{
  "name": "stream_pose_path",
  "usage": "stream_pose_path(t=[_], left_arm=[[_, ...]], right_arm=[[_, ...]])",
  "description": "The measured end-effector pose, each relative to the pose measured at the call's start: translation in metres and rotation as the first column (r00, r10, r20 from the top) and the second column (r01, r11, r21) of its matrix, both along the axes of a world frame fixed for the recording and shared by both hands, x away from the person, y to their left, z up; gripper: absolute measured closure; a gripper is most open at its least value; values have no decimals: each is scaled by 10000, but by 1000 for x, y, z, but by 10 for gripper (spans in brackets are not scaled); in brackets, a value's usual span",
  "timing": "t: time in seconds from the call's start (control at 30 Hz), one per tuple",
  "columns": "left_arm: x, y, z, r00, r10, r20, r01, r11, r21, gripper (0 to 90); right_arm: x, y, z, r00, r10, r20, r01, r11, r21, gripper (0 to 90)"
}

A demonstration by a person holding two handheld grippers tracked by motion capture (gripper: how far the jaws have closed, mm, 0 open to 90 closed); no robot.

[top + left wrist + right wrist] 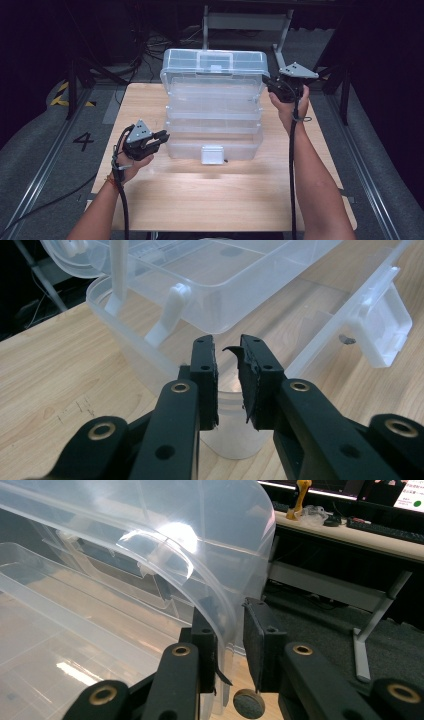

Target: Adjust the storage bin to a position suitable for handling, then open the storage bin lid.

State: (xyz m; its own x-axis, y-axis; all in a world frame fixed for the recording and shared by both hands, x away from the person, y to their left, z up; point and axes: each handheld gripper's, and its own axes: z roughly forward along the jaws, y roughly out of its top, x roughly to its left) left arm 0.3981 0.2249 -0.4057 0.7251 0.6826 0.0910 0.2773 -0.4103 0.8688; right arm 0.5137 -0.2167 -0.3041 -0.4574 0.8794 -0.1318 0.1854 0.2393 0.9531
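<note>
A clear plastic tiered box (pixel 215 145) stands open on the wooden table (pixel 220 200), its lid (pixel 214 62) tipped up at the back. My left gripper (pixel 162 136) is at the base's front left corner. In the left gripper view the jaws (pixel 227 347) stand narrowly apart with the corner rim (pixel 226 405) between them. My right gripper (pixel 267 82) is raised at the lid's right edge. In the right gripper view that curved lid edge (pixel 220 585) runs down between the jaws (pixel 227 615), close against the pads.
A white latch (pixel 212 154) hangs at the front of the base, also visible as the latch (pixel 385 335) in the left gripper view. The stepped trays (pixel 215 107) are spread open. A metal stand (pixel 245 22) rises behind the table, with dark floor and cables around it.
</note>
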Motion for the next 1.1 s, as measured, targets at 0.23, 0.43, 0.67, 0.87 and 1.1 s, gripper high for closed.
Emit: stream_pose_path(t=[0.23,0.43,0.67,0.87,1.1], left_arm=[[-2,3,1,10000,26,53,-26,10000,-9,775],[-3,0,3,9999,32,137,-36,9997,235,764],[-11,2,9,9996,24,265,-32,9996,283,735],[-20,9,8,9997,35,222,-50,9977,672,713],[-27,12,5,9997,-209,154,195,9959,888,671]], right_arm=[[1,-1,1,10000,63,-28,-63,10000,-24,770],[3,-1,1,10000,48,-35,-48,10000,4,770],[4,0,2,10000,24,-31,-24,10000,-11,770],[5,-1,3,9999,119,-51,-119,9999,-110,770],[8,0,3,10000,63,-51,-63,10000,-7,772]])
